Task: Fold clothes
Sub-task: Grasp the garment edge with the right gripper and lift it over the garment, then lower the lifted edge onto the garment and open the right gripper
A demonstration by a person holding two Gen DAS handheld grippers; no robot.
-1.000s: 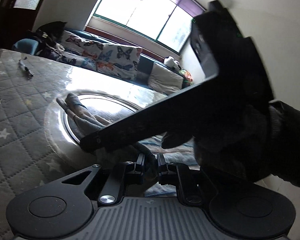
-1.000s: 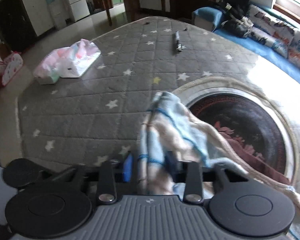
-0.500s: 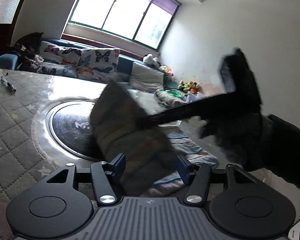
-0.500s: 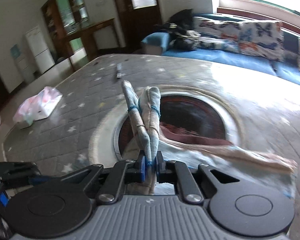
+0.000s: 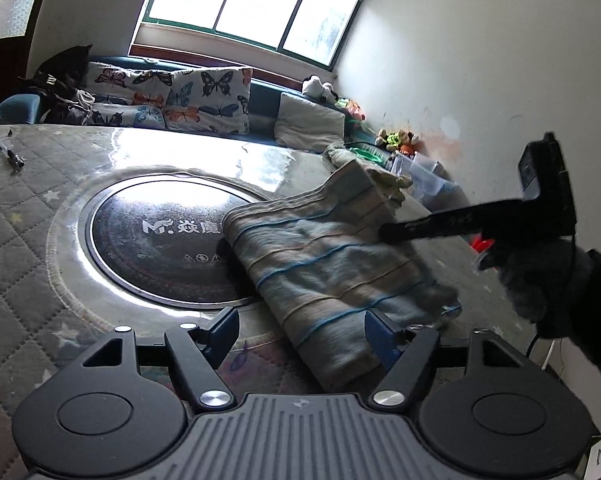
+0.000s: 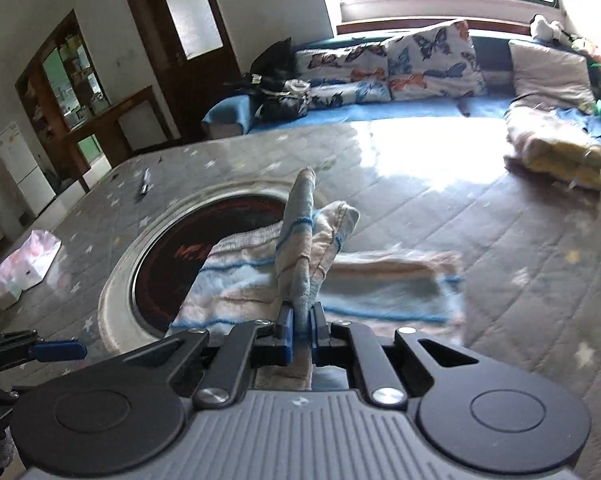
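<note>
Beside the table's (image 5: 28,216) round inset, the striped cloth (image 5: 324,264) lies lengthwise between the left gripper's (image 5: 300,332) opening, untouching jaws; the right gripper (image 6: 300,330) pinches its raised far end.

striped cloth (image 5: 332,264): beige and grey-blue bands, thin bright blue lines
table cover (image 5: 16,208): grey, quilted in diamonds, pale stars
round plate (image 5: 160,240): black, white lettering, silver rim
cushions (image 5: 204,96): white, butterflies printed in blue, orange, black
gripper pads (image 6: 286,330): blue

Blue-striped beige cloth (image 5: 332,268), folded over, across the quilted table's (image 5: 16,216) round inset.
</note>
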